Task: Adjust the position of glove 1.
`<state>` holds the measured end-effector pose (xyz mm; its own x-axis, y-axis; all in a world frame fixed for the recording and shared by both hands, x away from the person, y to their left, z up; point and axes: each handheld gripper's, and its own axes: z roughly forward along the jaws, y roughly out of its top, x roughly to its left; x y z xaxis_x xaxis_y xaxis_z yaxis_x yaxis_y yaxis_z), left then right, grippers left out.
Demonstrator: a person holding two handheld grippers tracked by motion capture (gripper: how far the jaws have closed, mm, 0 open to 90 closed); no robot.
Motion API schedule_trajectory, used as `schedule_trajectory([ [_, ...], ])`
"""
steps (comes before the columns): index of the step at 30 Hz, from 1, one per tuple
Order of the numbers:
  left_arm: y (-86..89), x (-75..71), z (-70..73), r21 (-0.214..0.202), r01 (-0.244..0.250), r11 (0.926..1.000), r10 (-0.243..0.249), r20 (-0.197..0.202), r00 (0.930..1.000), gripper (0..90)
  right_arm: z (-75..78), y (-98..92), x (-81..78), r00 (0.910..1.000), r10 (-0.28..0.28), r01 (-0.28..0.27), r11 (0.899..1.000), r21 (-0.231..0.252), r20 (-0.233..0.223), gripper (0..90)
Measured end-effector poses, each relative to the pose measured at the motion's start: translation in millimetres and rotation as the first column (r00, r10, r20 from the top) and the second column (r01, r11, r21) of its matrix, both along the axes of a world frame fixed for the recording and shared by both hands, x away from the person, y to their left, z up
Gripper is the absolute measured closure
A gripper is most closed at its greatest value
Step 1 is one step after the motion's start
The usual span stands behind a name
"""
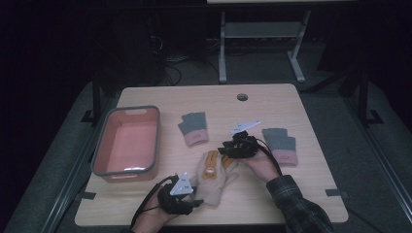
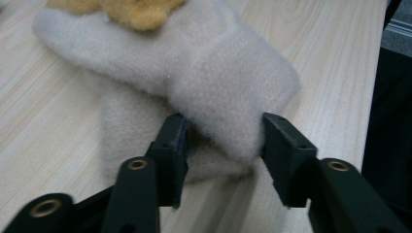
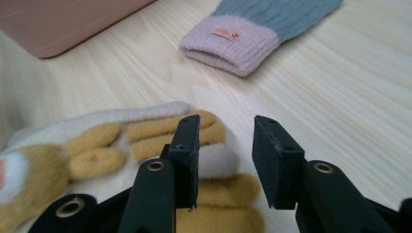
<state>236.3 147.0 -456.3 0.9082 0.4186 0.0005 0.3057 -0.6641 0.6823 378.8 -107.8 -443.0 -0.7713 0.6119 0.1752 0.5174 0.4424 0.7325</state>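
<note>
A cream fleece glove [image 1: 215,180] with mustard-yellow finger patches lies near the table's front, cuff toward me. My left gripper [image 1: 196,202] is at that cuff. In the left gripper view the left gripper [image 2: 226,141] stands open, its jaws straddling the uncompressed cuff [image 2: 233,92]. My right gripper [image 1: 225,151] is at the glove's fingertip end. In the right gripper view the right gripper [image 3: 226,145] is open just over the yellow fingers [image 3: 160,131]. Two grey gloves with pink cuffs lie flat, one mid-table [image 1: 194,128] [image 3: 252,39] and one at the right [image 1: 282,144].
A pink bin [image 1: 99,155] with a grey rim stands at the table's left, and its side wall [image 3: 63,24] shows in the right gripper view. A round cable hole [image 1: 242,97] sits near the far edge. Beyond the table stands a metal frame [image 1: 262,34].
</note>
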Motion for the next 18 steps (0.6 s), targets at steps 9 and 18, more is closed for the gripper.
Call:
schedule_trajectory([
  [9,1.6,1.0,-0.1,-0.004,-0.011,0.9999,0.011,-0.006,0.9999,63.3,-14.8,-0.9,8.2,0.9976,-0.009,0.007,1.0,-0.029,-0.068,65.3],
  [18,2.3,1.2,-0.5,-0.011,-0.016,0.9998,0.015,-0.015,0.9998,64.8,-21.0,1.1,6.4,0.9971,0.03,-0.032,0.999,-0.039,-0.07,86.0],
])
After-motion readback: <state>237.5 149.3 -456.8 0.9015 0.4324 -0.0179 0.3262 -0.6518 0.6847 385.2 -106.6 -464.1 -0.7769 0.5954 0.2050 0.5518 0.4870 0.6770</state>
